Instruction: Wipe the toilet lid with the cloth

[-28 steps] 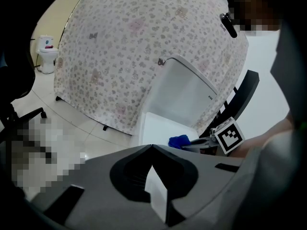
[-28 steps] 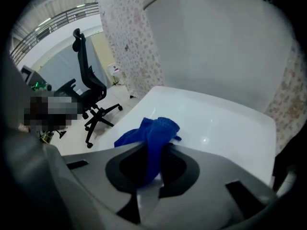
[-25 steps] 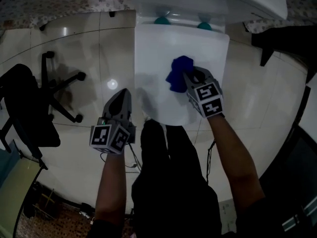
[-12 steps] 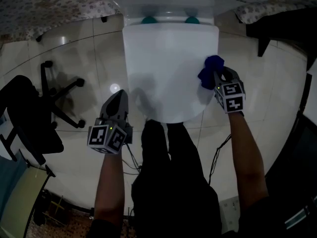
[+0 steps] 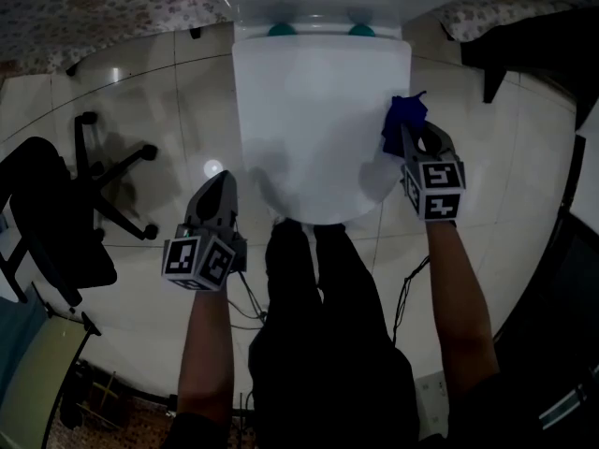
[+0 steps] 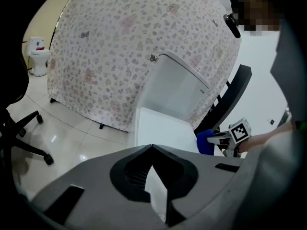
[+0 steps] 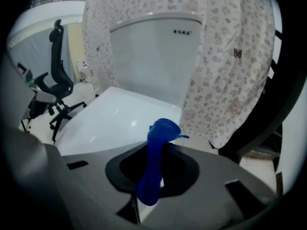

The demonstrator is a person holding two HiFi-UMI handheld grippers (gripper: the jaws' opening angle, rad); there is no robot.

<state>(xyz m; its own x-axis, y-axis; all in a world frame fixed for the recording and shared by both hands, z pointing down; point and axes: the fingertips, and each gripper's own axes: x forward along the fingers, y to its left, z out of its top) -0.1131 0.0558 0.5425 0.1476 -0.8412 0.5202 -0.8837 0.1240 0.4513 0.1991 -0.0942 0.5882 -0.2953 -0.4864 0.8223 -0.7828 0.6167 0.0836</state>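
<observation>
Legs: dark trousers at 6 o'clock of the lid, close up to its front edge.
Left gripper: off the lid at 7 o'clock, over the floor tiles. Jaws pressed together at the tips, nothing between them. Idle, no part in the wipe.
Right gripper: at 3 o'clock of the lid, right at the rim. Jaws pinching the cloth.
Cloth: blue and bunched, sticking up past the jaw tips. Sits at the lid's 3 o'clock edge. Contact with the surface not clear from any view.
Toilet lid: white, closed, even gloss. No streaks, wet marks or dirt to read.
Cistern: at 12 o'clock behind the lid, teal hinge caps at the joint.
Surroundings: office chair at 9 o'clock, well apart. Flowered sheet behind the cistern. Cable on the tiles at 5 o'clock.
Done (judgement): cloth gripped and brought to the lid. Position at the side rim reads as one end of a stroke. Nothing on the surface confirms coverage.
Remaining (judgement): no proof any zone is finished, so treat centre, 9 o'clock side, front lip and hinge end as open. Needs firm cloth contact and overlapping passes across.
</observation>
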